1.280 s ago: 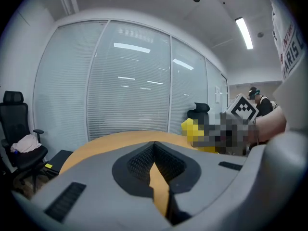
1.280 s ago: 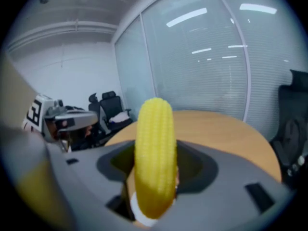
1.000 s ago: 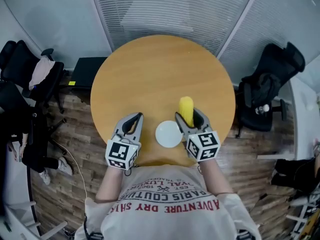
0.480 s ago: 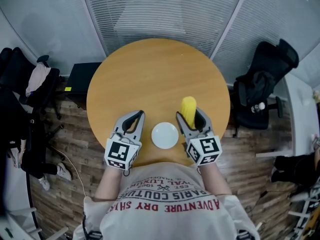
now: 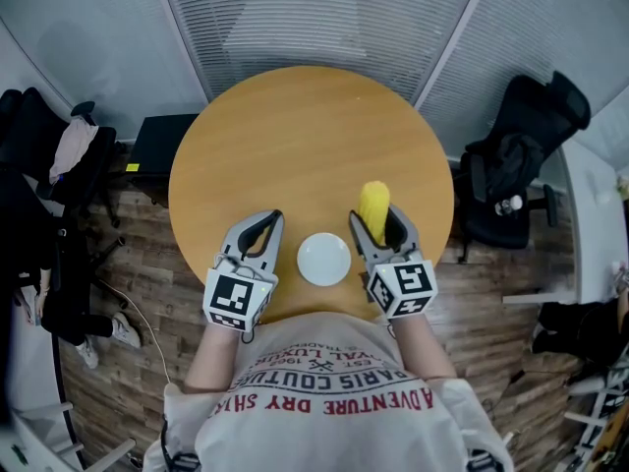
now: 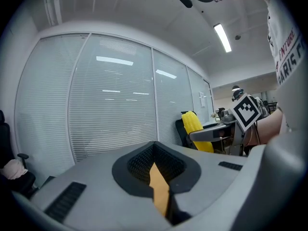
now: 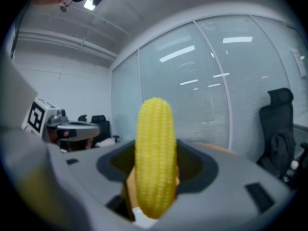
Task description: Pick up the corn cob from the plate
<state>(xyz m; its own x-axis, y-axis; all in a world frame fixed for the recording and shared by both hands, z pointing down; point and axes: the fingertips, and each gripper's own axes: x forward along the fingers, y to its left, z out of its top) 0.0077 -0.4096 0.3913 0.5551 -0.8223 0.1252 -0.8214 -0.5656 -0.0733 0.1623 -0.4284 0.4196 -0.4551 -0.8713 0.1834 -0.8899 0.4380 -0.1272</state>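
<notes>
A yellow corn cob (image 5: 372,208) stands nearly upright in my right gripper (image 5: 378,226), which is shut on it, to the right of the white plate (image 5: 324,260). In the right gripper view the corn cob (image 7: 155,162) fills the gap between the jaws. The plate lies bare near the front edge of the round wooden table (image 5: 305,150). My left gripper (image 5: 260,232) hangs left of the plate, shut with nothing in it; in the left gripper view its jaws meet and a sliver of table shows between them. The corn cob (image 6: 197,129) also shows there at the right.
Black office chairs stand on the floor to the left (image 5: 39,155) and right (image 5: 516,170) of the table. A dark box (image 5: 157,144) lies by the table's left edge. Blinded glass walls (image 5: 314,18) close the far side.
My right gripper has kept its hold on the corn cob and stayed right of the plate. The head view has shifted a little; the left gripper stays where it was.
</notes>
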